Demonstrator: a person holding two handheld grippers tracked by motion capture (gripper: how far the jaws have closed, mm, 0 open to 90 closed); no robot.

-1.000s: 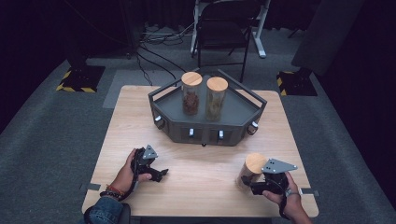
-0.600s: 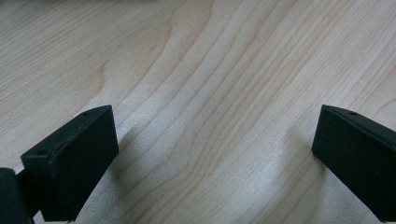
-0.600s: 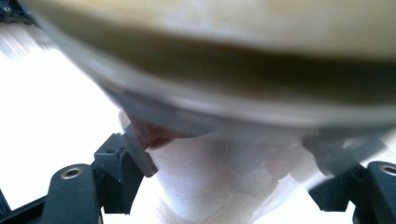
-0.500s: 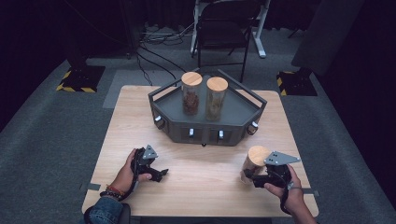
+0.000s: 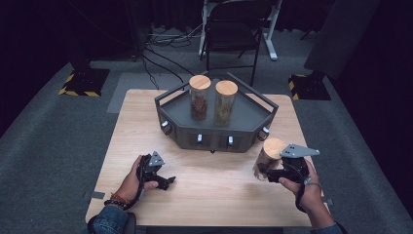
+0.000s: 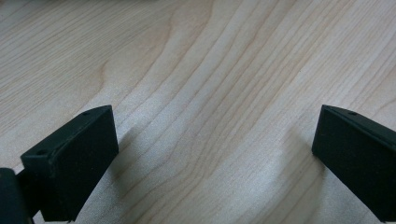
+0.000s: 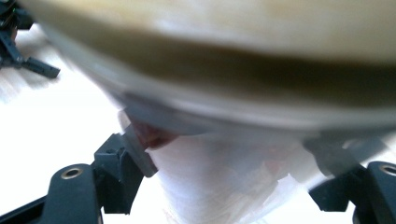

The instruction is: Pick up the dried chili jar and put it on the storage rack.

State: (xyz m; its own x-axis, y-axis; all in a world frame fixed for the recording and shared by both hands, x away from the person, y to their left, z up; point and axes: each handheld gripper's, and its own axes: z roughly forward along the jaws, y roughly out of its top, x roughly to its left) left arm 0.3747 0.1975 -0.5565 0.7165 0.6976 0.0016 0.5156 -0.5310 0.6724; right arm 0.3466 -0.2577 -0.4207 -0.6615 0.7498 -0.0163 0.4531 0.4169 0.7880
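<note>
Three jars w/ round wooden lids: two stand upright side by side on the grey tray, a darker-filled jar on the left and a paler-filled jar on the right; the third jar is in the right tool, near the tray's right front corner and tilted, over the bench; jar walls are clear, lids pale and smooth.

Two tools, one per hand; each black, w/ a grey three-cornered plate on top. The left tool sits low at the bench's front left, well apart from the tray; the right tool is pinching the third jar across its clear wall.

One tray: dark grey, angular, w/ a raised rail round it and small pale knobs on its front face. One bench, light wood w/ long wavy grain.

Left tool view: jaws spread wide, blocky matte black pads, nothing but bare grain between them. Right tool view: very close and blurred; the jar's lid underside and clear wall sit betw. the jaws, reddish-brown contents just visible by the left pad; the other tool is far off at top left.
</note>
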